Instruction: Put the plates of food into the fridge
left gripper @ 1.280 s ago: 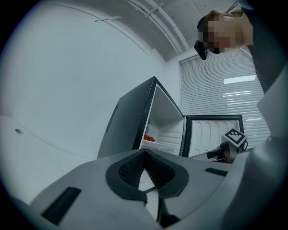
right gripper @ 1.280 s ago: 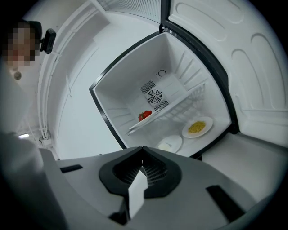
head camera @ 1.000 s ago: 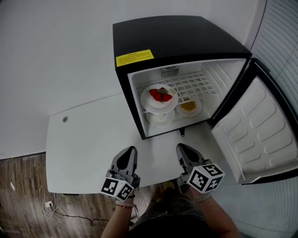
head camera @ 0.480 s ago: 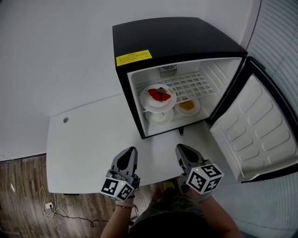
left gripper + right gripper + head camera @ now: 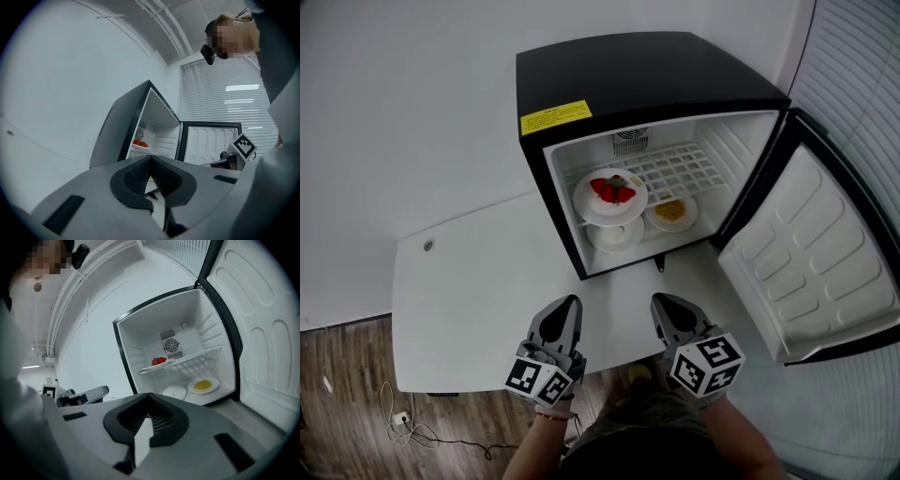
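White wall behind; wood floor [image 5: 347,375] off to the left, below. White tabletop [image 5: 459,300] under left tool [image 5: 566,305] and right tool [image 5: 662,302], both held side by side near its front edge. Black fridge [image 5: 628,75] straight ahead of both tools, well apart from them. Door [image 5: 811,267] swung wide, ahead and to the right of right tool. Wire shelf [image 5: 689,173] inside, carrying plate of strawberries [image 5: 610,195], ahead of left tool. Under the shelf on fridge floor: plate of yellow food [image 5: 671,212], ahead of right tool; pale plate [image 5: 616,234] just left of it, contents unclear. Left tool pressed together, nothing pinched. Right tool pressed together too, empty.
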`<state>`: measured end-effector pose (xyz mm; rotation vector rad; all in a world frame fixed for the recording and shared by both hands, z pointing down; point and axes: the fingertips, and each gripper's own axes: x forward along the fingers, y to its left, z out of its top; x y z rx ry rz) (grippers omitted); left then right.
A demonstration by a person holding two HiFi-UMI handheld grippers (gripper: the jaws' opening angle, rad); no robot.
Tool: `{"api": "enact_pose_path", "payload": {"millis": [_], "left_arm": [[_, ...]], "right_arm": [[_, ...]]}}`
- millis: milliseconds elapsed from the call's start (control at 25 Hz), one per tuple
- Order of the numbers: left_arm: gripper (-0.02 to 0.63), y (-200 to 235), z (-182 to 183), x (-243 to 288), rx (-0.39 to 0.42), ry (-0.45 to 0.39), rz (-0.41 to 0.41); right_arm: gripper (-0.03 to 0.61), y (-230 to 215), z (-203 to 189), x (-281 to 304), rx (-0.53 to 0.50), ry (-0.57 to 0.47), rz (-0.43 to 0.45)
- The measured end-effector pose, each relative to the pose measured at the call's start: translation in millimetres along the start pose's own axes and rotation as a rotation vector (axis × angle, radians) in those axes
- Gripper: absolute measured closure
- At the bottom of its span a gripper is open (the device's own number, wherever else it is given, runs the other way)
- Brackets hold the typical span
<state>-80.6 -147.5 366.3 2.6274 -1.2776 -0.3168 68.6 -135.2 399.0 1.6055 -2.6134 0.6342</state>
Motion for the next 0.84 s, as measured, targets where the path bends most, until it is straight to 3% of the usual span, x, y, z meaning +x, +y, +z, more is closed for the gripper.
{"api": "enact_pose_path", "payload": {"millis": [840], "left_arm": [[0.607, -17.8, 0.7, 17.3, -0.006, 0.008, -0.031]], "right_arm": [[0.577, -13.5, -0.2, -12.1, -0.065, -0.015, -0.030]]}}
